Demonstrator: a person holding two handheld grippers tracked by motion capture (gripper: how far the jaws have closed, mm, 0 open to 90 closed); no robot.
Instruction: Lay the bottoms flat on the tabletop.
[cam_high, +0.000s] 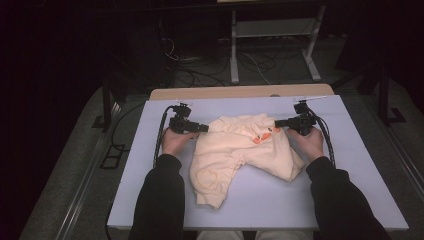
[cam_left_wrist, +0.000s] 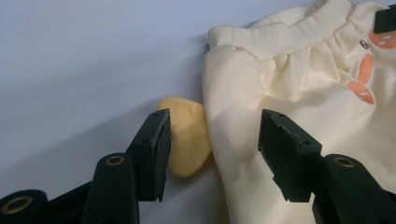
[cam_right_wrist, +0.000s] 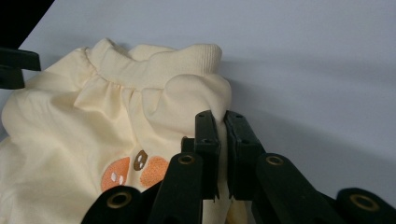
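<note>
Cream trousers (cam_high: 240, 150) on white table (cam_high: 150, 165), tongs at both waistband corners.

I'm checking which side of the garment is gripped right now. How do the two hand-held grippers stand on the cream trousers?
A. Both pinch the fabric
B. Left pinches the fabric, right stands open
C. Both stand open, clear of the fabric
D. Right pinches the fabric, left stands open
D: the right hand-held gripper clamps a fold of the cream trousers, while the left hand-held gripper has its jaws apart, pressing nothing.

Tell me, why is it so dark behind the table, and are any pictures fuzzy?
High view: light falls on the pale lavender table; the room behind stays dark. Left gripper view: the black jaws blur up close, the cream cotton baby trousers look sharper. Right gripper view: fairly sharp.
</note>
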